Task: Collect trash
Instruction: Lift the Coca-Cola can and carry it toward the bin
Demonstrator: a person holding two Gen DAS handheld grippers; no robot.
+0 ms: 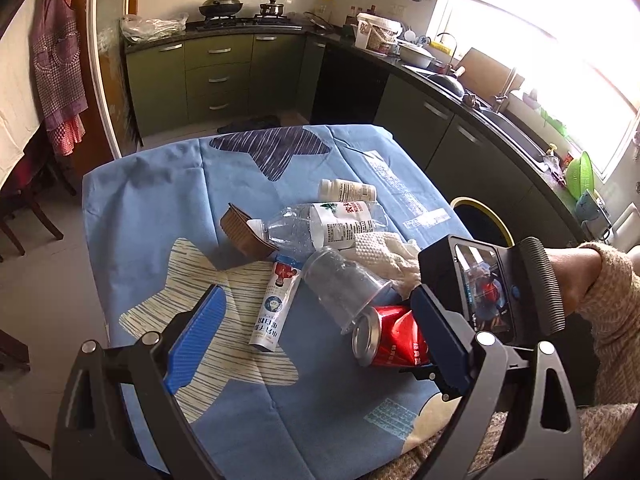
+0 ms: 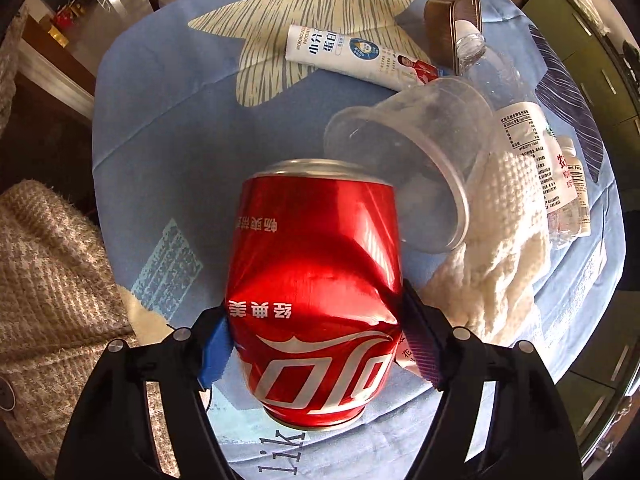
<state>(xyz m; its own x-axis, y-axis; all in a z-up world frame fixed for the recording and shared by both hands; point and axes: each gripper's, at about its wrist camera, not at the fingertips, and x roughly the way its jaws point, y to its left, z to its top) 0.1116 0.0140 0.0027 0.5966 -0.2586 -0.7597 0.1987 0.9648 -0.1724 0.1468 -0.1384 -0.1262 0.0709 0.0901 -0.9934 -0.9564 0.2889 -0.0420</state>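
Kitchen desk (image 1: pixel 132 208), blue cloth: right gripper (image 2: pixel 316 344) jaws clamp the dented red soda can (image 2: pixel 316 280); left gripper (image 1: pixel 316 332) jaws wide, empty. Remaining litter uncollected.

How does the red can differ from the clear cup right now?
The can is opaque red metal and dented; the cup is clear plastic and keeps its shape. The can sits clamped in the right gripper; the cup lies free on the tablecloth. Both lie on their sides, side by side.

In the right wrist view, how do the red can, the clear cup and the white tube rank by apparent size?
1. Red can, though it is nearest the camera.
2. Clear cup.
3. White tube, farthest away, so true size is unsure.
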